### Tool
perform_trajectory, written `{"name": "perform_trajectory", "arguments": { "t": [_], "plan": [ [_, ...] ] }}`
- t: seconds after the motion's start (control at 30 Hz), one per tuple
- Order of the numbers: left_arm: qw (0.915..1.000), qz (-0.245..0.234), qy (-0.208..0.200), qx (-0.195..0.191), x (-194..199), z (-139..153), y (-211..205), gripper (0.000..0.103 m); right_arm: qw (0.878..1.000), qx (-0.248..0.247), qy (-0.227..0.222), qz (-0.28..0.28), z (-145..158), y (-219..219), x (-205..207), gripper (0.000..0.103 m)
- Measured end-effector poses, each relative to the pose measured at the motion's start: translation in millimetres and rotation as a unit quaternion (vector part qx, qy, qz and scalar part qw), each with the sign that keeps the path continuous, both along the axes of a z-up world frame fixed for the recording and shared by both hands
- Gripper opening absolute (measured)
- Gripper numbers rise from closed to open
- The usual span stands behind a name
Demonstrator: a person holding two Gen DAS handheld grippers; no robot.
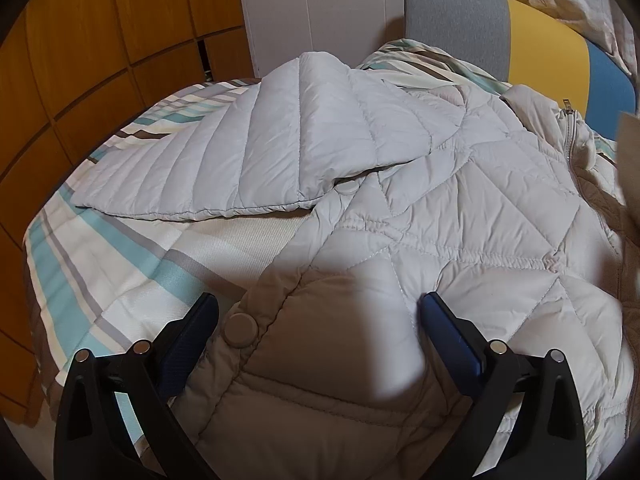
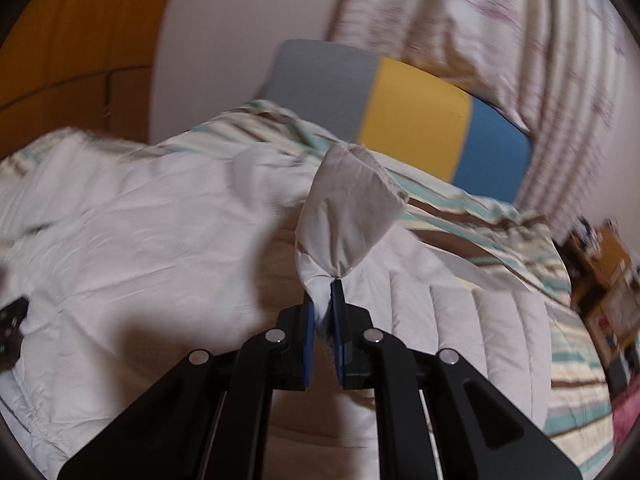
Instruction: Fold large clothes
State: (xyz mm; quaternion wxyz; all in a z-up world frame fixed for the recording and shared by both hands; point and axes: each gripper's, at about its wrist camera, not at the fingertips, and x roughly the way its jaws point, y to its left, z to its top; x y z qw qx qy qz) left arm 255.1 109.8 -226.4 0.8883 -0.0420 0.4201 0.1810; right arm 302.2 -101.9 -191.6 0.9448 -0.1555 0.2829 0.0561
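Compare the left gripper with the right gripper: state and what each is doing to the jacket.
The left gripper is open, fingers spread wide above the quilted jacket; the right gripper is shut. The left holds nothing; the right pinches a bunched piece of the jacket, which stands up from its fingers. Both have blue pads on black frames.

Left gripper [image 1: 318, 312] spread wide, fingers well apart, low over the jacket [image 1: 460, 208] with nothing pinched between the blue pads [image 1: 448, 340]. Right gripper [image 2: 323, 296] clamped tight on a raised fold of that jacket, pads pressed onto cloth.
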Motion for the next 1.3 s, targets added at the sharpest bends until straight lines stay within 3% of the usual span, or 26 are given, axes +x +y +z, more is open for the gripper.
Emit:
{"name": "perform_trajectory", "arguments": {
  "t": [0.27,0.37,0.47,0.5,0.53,0.6,0.7,0.83,0.93,0.97,1.07,1.13,1.23,1.3],
  "plan": [
    [1.0000,0.000,0.000,-0.001,0,0,0,0.100,0.992,-0.030,0.023,0.119,-31,47,-7,0.008],
    [1.0000,0.001,0.001,0.000,0,-1,0,0.100,0.984,-0.041,0.066,0.160,-49,55,-3,0.013],
    [1.0000,0.001,0.005,0.005,0,-1,-2,0.100,0.981,-0.053,0.070,0.173,-54,60,-5,0.019],
    [0.9999,0.001,0.008,0.006,1,0,-2,0.100,0.981,-0.052,0.069,0.174,-54,61,-7,0.023],
    [0.9999,0.001,0.011,0.007,1,1,-3,0.100,0.981,-0.048,0.069,0.175,-53,60,-8,0.038],
    [0.9999,0.000,0.013,0.005,0,7,-4,0.100,0.983,-0.026,0.062,0.171,-40,51,-14,0.059],
    [1.0000,0.002,0.003,0.000,-3,25,-6,0.100,0.984,0.017,0.054,0.168,-14,29,-30,0.060],
    [0.9985,-0.009,-0.048,-0.025,-3,62,-25,0.100,0.990,0.059,0.039,0.122,13,-13,-47,0.069],
    [0.9964,-0.047,-0.061,-0.036,10,78,-54,0.100,0.994,0.100,0.029,0.040,25,-68,-50,0.069],
    [0.9955,-0.063,-0.061,-0.036,17,81,-66,0.100,0.992,0.124,0.024,-0.014,27,-98,-47,0.069],
    [0.9915,-0.108,-0.066,-0.029,38,83,-105,0.100,0.977,0.153,0.009,-0.148,29,-163,-37,0.069],
    [0.9884,-0.137,-0.062,-0.018,54,80,-132,0.100,0.955,0.179,0.017,-0.236,24,-209,-27,0.054],
    [0.9839,-0.170,-0.055,-0.010,73,71,-162,0.100,0.934,0.205,0.047,-0.290,11,-246,-12,0.039],
    [0.9819,-0.184,-0.046,-0.004,83,64,-174,0.100,0.928,0.224,0.068,-0.289,0,-256,0,0.032]
  ]
}}
